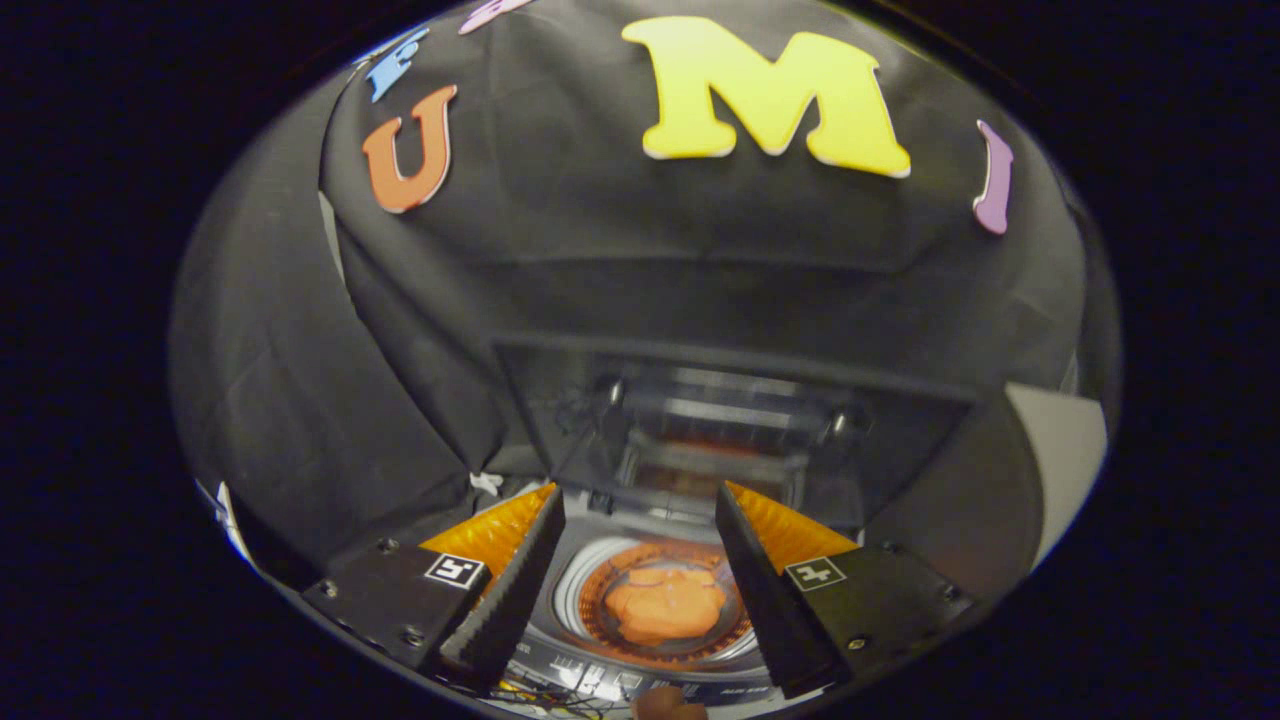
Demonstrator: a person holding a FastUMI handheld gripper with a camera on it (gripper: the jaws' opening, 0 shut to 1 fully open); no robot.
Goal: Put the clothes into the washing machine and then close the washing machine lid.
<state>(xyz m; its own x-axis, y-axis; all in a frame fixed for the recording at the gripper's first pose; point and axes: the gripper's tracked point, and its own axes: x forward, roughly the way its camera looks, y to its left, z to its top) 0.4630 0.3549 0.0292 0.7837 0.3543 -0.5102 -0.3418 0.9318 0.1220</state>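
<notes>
step: clothes [665, 605] already sit in the washer drum [600, 578], below between your fingers | gripper [640, 590]: jaws wide apart, empty | next: you grab that raised lid [715, 425] beyond, swing it down

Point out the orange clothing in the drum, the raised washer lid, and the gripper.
Orange crumpled clothing [665, 603]: gripper view, its middle.
Raised dark washer lid [720, 410]: gripper view, inner face.
Open two-finger gripper [640, 545]: gripper view, between fingertips.
</notes>
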